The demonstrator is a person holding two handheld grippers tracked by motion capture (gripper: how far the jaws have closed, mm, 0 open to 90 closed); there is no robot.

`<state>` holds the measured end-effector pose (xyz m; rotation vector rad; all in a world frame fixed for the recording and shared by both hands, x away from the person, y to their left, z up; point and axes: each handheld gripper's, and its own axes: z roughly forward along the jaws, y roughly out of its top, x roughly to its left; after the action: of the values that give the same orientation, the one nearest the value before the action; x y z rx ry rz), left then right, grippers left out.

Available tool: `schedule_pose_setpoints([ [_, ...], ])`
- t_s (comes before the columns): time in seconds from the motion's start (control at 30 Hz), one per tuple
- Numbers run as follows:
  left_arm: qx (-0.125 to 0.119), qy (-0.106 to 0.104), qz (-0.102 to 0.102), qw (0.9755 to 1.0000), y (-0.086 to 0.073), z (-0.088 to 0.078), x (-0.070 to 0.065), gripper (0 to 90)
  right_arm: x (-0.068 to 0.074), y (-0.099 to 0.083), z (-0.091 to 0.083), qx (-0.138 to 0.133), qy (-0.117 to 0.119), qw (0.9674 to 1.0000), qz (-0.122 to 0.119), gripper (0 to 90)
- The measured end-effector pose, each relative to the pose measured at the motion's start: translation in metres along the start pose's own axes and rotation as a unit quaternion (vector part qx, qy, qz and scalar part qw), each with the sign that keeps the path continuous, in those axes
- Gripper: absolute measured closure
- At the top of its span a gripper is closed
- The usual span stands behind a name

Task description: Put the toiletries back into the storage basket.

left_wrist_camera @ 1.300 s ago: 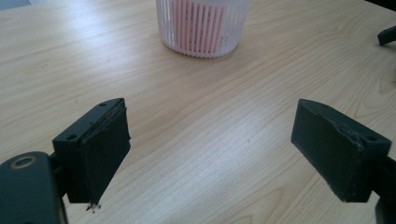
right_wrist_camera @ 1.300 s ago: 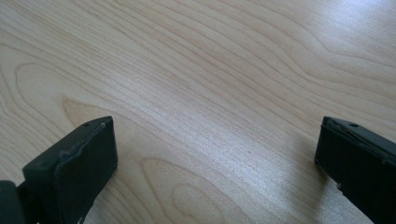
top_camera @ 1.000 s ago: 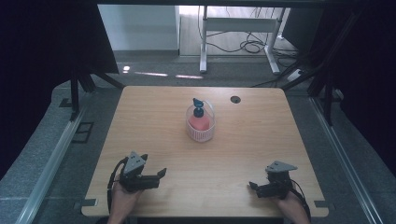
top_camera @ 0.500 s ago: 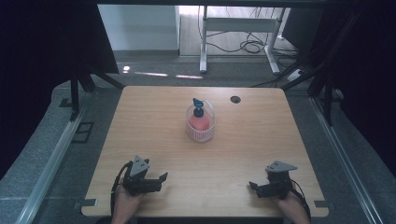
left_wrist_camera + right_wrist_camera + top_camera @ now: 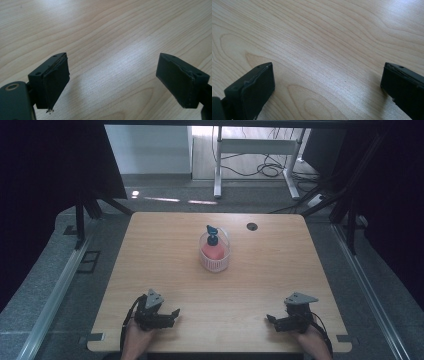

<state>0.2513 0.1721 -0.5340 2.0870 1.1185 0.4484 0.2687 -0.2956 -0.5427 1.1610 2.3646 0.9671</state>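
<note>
A clear pump bottle with pink liquid and a blue pump head stands upright near the middle of the wooden table. My left gripper rests low at the front left, well short of the bottle. In the left gripper view its jaws stand wide apart over bare wood, left gripper open and empty. At the front right my right gripper lies close to the table's front edge. The right gripper view has its jaws spread wide with nothing between them, right gripper open.
A dark round grommet hole sits in the table's far right part. Beyond the far edge stand a white desk frame and loose cables on the floor. Metal rails run along both sides.
My left gripper has slid back toward the front edge and a little right. The right gripper has stayed put, and the bottle has not moved.
</note>
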Motion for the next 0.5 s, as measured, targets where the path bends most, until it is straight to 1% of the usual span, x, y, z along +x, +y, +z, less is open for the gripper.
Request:
schedule_pose_setpoints([
  [0.07, 0.008, 0.001, -0.001, 1.0000, -0.001, 0.002, 0.000, 11.3, 0.000, 0.000, 0.000, 0.000, 0.000, 1.0000, 0.000, 0.0],
  [0.17, 0.022, 0.003, 0.004, 0.9998, -0.001, 0.006, -0.001, 11.3, 0.000, 0.000, 0.000, 0.000, 0.000, 1.0000, 0.000, 0.0],
  [0.3, 0.034, 0.004, 0.009, 0.9994, -0.002, 0.010, -0.003, 11.3, 0.000, 0.000, 0.000, 0.000, 0.000, 1.0000, 0.000, 0.0],
  [0.4, 0.033, -0.003, 0.002, 0.9995, -0.003, 0.011, -0.001, 11.2, 0.000, 0.000, 0.000, 0.000, 0.000, 1.0000, 0.000, 0.0],
  [0.5, 0.029, -0.004, 0.001, 0.9996, -0.003, 0.011, -0.001, 11.1, 0.000, 0.000, 0.000, 0.000, 0.000, 1.0000, 0.000, 0.0],
])
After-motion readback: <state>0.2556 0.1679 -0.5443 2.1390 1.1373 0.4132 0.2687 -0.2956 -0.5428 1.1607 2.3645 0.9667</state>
